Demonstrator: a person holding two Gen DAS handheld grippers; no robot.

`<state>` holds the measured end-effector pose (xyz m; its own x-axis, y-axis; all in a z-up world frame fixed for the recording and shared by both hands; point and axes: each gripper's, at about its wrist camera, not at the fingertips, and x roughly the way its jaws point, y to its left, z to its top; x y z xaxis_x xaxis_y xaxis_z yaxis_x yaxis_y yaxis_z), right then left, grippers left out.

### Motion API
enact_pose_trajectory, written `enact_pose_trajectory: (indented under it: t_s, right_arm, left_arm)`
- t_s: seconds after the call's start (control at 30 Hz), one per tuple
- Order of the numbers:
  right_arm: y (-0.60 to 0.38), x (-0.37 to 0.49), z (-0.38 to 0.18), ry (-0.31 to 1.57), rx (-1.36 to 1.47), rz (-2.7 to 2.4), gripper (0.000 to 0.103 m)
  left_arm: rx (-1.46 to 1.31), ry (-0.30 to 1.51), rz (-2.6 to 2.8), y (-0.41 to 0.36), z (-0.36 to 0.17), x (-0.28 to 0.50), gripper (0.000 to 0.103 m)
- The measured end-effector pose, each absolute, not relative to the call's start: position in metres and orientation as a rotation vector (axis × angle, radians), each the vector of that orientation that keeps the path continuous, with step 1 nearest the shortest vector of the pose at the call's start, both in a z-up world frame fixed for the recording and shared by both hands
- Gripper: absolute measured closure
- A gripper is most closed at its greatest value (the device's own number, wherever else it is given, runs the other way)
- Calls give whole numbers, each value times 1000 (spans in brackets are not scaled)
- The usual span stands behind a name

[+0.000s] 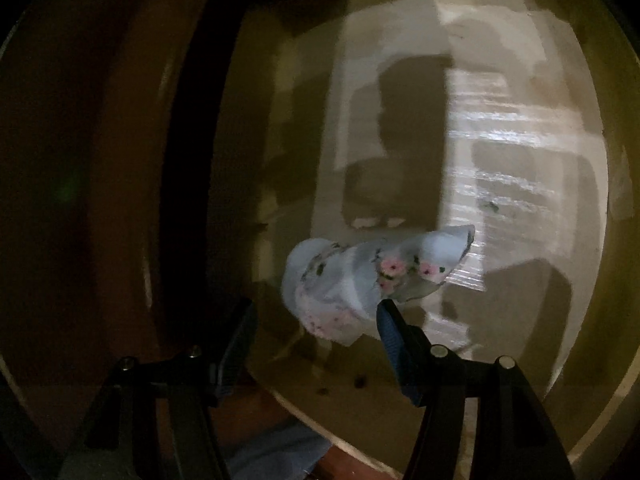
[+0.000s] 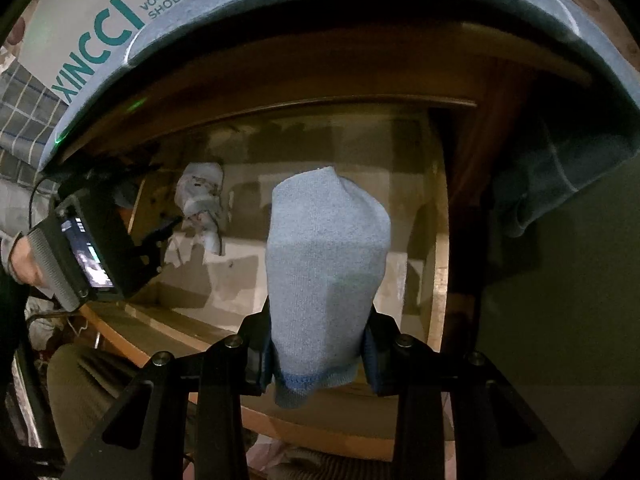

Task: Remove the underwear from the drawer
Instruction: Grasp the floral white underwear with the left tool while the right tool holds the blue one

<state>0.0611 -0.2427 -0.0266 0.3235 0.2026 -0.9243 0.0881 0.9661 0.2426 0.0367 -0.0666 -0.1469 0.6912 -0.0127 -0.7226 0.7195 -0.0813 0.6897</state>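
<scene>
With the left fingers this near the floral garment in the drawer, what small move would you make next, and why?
Probably ease the left gripper forward and close on the floral garment: its fingers stand open, the garment lies loose just ahead on the drawer floor, and the right gripper already grips blue cloth.

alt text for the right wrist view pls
The right hand-held gripper clamps a light blue knit garment above an open wooden drawer. The left hand-held gripper reaches toward a white floral garment inside.
</scene>
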Motion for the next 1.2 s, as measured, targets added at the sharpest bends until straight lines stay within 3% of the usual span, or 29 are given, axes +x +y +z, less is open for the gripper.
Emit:
enact_pose_trajectory:
  t_s: [0.5,0.67,0.73,1.2]
  right_arm:
    - [-244,64,-32,1254,293,90,71]
    - [-243,64,-33,1259,289,95,71]
    - [-243,64,-32,1260,288,94,71]
    - [-241,66,-33,1264,271,98,71]
  left_arm:
    - [1439,757,-823,-85,-173,69,43]
    - [1349,827,-841,-90,-172,83,63]
    - [1322,868,-848,-92,-172,82,76]
    - [996,1215,-767,-82,-152,106,83]
